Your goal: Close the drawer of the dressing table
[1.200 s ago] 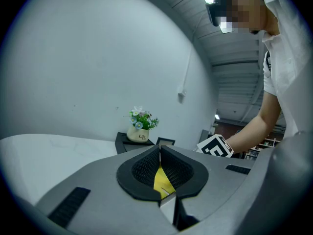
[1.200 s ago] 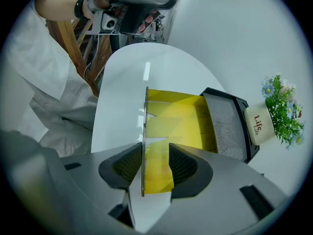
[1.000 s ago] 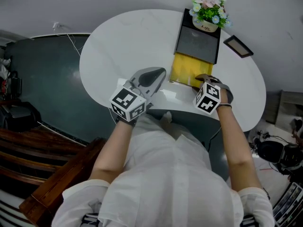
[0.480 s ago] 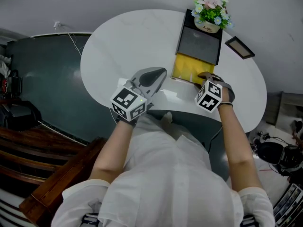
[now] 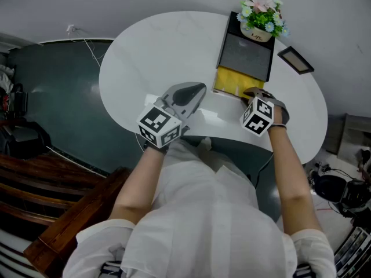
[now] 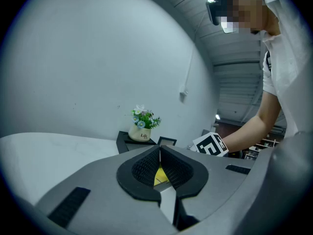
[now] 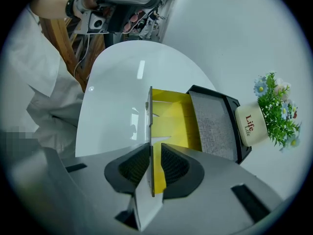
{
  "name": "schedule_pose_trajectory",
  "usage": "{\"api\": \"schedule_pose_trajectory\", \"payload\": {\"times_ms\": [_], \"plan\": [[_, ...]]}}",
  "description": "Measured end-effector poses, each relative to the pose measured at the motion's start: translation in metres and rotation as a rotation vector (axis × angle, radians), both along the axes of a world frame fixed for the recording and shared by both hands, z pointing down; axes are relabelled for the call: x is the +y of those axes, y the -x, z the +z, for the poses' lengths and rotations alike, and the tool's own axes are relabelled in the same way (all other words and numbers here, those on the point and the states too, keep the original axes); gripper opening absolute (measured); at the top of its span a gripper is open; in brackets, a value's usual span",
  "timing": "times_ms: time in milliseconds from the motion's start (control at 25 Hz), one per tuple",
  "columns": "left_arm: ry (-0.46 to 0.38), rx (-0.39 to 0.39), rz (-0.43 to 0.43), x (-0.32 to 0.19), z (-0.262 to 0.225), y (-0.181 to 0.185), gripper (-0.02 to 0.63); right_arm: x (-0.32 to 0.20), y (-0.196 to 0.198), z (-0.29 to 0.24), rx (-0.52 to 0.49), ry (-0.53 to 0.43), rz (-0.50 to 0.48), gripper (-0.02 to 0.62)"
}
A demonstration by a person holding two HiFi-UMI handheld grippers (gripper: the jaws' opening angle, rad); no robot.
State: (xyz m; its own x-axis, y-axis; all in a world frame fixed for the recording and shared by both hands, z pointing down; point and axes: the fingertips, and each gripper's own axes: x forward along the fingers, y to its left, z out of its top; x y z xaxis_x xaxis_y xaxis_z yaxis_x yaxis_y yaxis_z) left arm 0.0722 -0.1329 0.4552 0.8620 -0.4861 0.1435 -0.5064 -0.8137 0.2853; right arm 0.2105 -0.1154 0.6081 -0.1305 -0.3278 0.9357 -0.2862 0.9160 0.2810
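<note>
At about one o'clock on the white table (image 5: 156,51), the yellow drawer (image 5: 231,80) is standing pulled out of the black dressing table box (image 5: 246,54) toward six o'clock. The right gripper (image 5: 250,93) is straddling the drawer's thin front wall; its jaws have just been closing but are not pinching it yet. The left gripper (image 5: 196,90), pressed together and empty, is hovering at the drawer's eight o'clock. I am judging the drawer light, stiff and easy-sliding, best taken at the middle of the front wall.
</note>
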Motion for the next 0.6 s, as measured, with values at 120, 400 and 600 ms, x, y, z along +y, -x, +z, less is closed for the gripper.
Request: {"api": "schedule_pose_trajectory", "payload": {"times_ms": [120,400,600], "plan": [[0.0,0.0,-0.001,-0.004,0.0,-0.001,0.018,-0.002,-0.001,0.001,0.001,0.007,-0.003,0.027],[-0.001,0.001,-0.006,-0.011,-0.002,-0.001,0.018,-0.01,-0.002,-0.004,-0.007,0.027,0.002,0.025],[0.002,0.001,-0.008,-0.015,-0.001,-0.001,0.018,-0.021,-0.005,-0.009,-0.01,0.019,0.011,0.025]]}}
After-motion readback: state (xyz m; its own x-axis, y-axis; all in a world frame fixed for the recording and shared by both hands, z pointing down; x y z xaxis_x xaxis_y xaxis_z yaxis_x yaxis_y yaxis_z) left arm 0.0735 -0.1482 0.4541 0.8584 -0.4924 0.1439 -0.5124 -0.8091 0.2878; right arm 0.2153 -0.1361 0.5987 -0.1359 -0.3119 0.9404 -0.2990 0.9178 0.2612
